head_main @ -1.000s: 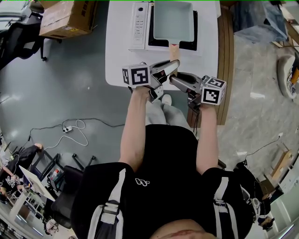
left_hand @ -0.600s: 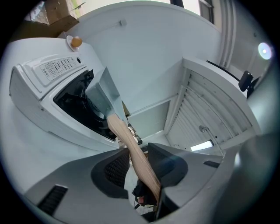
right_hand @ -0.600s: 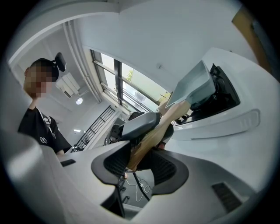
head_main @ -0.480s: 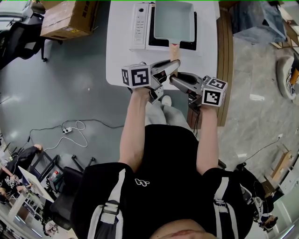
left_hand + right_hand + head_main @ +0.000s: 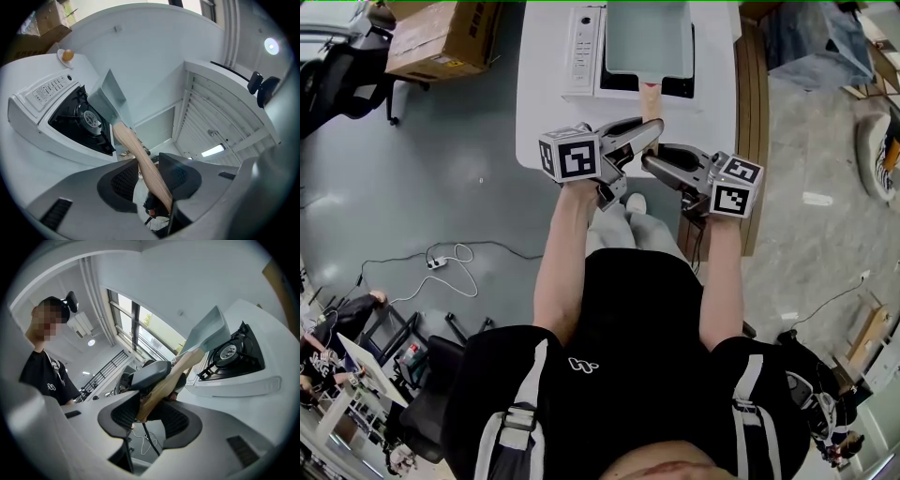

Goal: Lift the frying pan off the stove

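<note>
A pale green square frying pan [image 5: 647, 36] with a wooden handle [image 5: 652, 99] hangs tilted over the white stove [image 5: 581, 47] on the white table [image 5: 546, 122]. My left gripper [image 5: 645, 131] and right gripper [image 5: 654, 161] meet at the handle's near end, both shut on it. In the left gripper view the handle [image 5: 140, 157] runs slanting between the jaws of that gripper [image 5: 150, 177], with the pan [image 5: 110, 99] raised above the black burner [image 5: 87, 118]. In the right gripper view the handle [image 5: 174, 376] crosses the right gripper [image 5: 152, 414], and the pan [image 5: 206, 331] sits clear of the burner [image 5: 229, 352].
A cardboard box [image 5: 441, 37] and a black chair [image 5: 337, 70] stand left of the table. A wooden bench [image 5: 756, 122] runs along the table's right side. A cable [image 5: 445, 258] lies on the grey floor. A small orange thing on a dish [image 5: 67, 55] sits behind the stove.
The pan has slid toward the top of the head view and shows more tilted. Both grippers have shifted slightly with it, still closed on the handle.
</note>
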Action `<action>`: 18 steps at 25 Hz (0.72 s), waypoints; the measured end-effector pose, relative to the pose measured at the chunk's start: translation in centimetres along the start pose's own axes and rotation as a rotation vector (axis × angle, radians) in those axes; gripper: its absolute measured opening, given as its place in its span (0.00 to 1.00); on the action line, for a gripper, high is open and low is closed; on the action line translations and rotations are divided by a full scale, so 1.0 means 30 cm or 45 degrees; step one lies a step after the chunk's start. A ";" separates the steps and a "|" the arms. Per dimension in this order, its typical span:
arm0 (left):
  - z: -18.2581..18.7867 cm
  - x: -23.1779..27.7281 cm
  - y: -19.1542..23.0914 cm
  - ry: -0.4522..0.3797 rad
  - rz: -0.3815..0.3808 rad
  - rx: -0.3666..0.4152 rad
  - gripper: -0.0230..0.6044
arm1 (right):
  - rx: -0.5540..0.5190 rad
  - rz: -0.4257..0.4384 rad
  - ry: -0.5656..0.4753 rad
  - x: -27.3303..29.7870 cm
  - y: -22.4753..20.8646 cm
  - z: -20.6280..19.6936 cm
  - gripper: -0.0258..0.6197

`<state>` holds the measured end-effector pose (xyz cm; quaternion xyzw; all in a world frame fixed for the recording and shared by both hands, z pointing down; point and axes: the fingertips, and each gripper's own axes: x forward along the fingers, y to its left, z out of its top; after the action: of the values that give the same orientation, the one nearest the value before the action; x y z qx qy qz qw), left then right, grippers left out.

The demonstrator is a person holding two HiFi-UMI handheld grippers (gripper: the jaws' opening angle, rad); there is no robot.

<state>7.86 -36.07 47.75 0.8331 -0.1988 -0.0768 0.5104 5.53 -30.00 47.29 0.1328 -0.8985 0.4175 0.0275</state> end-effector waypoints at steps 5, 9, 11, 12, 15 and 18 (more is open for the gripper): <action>0.008 -0.030 -0.064 -0.021 -0.050 0.015 0.26 | -0.041 0.016 0.006 -0.002 0.063 0.009 0.27; 0.021 -0.045 -0.109 -0.041 -0.075 0.037 0.26 | -0.073 0.030 -0.009 -0.009 0.102 0.025 0.27; 0.032 -0.049 -0.130 -0.041 -0.080 0.059 0.26 | -0.086 0.037 -0.015 -0.010 0.117 0.037 0.27; 0.036 -0.051 -0.137 -0.039 -0.080 0.071 0.26 | -0.090 0.040 -0.017 -0.010 0.122 0.041 0.27; 0.044 -0.051 -0.152 -0.035 -0.077 0.096 0.27 | -0.093 0.052 -0.028 -0.011 0.134 0.051 0.27; 0.048 -0.053 -0.162 -0.036 -0.076 0.108 0.27 | -0.093 0.061 -0.033 -0.011 0.142 0.057 0.27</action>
<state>7.17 -34.67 42.68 0.8583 -0.1842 -0.0951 0.4694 4.85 -28.58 42.97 0.1153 -0.9164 0.3832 0.0108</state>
